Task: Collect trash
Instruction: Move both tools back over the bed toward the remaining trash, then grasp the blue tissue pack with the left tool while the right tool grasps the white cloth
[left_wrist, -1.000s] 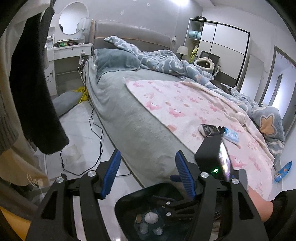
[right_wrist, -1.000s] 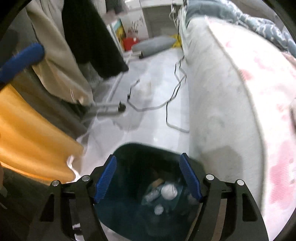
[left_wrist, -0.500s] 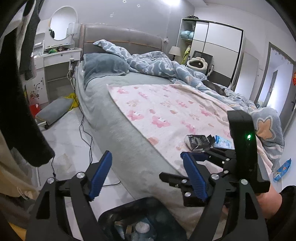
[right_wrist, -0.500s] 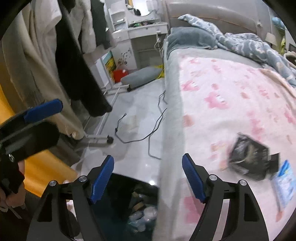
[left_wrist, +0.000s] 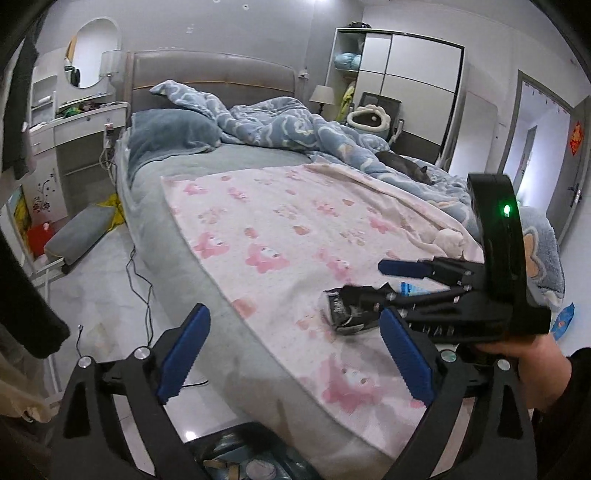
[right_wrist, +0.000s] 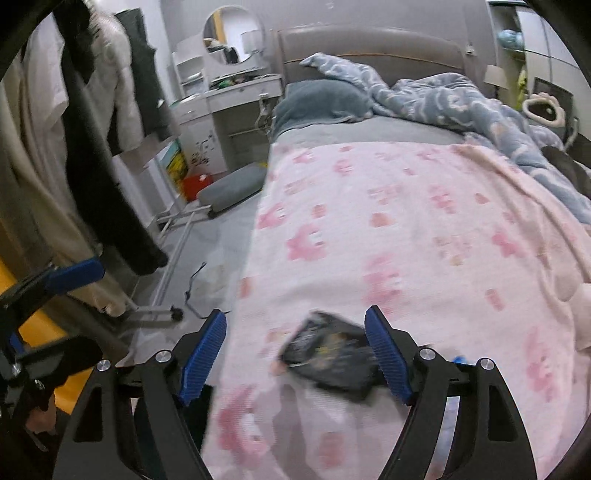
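Observation:
A crumpled black wrapper (right_wrist: 328, 354) lies on the pink blanket (right_wrist: 424, 229) near the bed's near edge. My right gripper (right_wrist: 295, 350) is open, and the wrapper shows between its blue fingers, closer to the right one, with no pad pressing on it. From the left wrist view, the right gripper (left_wrist: 380, 282) hovers just over the black wrapper (left_wrist: 340, 314), and a small blue wrapper (left_wrist: 406, 288) peeks out behind it. My left gripper (left_wrist: 293, 350) is empty, its jaws opening wide, over the bed's edge above the dark trash bin (left_wrist: 240, 454).
A person's hand (left_wrist: 532, 365) holds the right gripper. Another blue wrapper (left_wrist: 565, 317) lies at the far right. A blue duvet (left_wrist: 295, 122) is heaped at the head of the bed. Cables (left_wrist: 142, 280) trail on the floor, and hanging clothes (right_wrist: 92, 147) crowd the left.
Both grippers lifted away from the bin and swung toward the bed. The left jaws spread wider. The black wrapper has come between the right gripper's fingers.

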